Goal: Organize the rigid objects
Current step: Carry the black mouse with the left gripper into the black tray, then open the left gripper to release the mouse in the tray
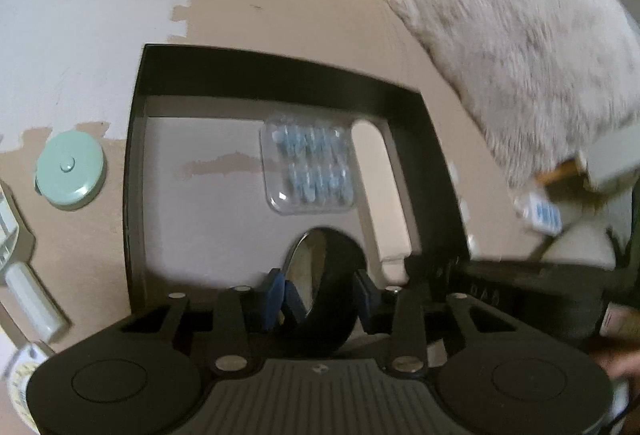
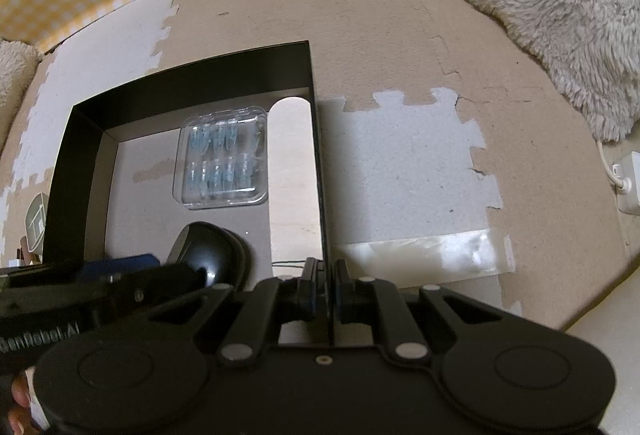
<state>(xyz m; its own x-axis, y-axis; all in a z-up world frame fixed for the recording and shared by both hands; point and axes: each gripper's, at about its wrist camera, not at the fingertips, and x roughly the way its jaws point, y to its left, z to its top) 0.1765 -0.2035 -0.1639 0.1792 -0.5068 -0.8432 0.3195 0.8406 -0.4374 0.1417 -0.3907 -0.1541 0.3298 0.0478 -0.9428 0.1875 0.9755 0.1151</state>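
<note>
Left wrist view shows the left gripper (image 1: pixel 318 293) with its pads closed on a round black case (image 1: pixel 324 283), held on edge over the black tray (image 1: pixel 280 75). The free floor lies at twelve o'clock, before the clear blister pack (image 1: pixel 308 167). The right gripper (image 2: pixel 323 289) pinches the tray's right wall.

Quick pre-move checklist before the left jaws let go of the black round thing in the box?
1. Left gripper closed on black round object: ok.
2. Object inside black box: ok.
3. Object resting on box floor: cannot tell.
4. Clear of the blister pack: ok.
5. Right gripper clamped on box's right wall: ok.
6. Green round case still outside box: not ok.
</note>
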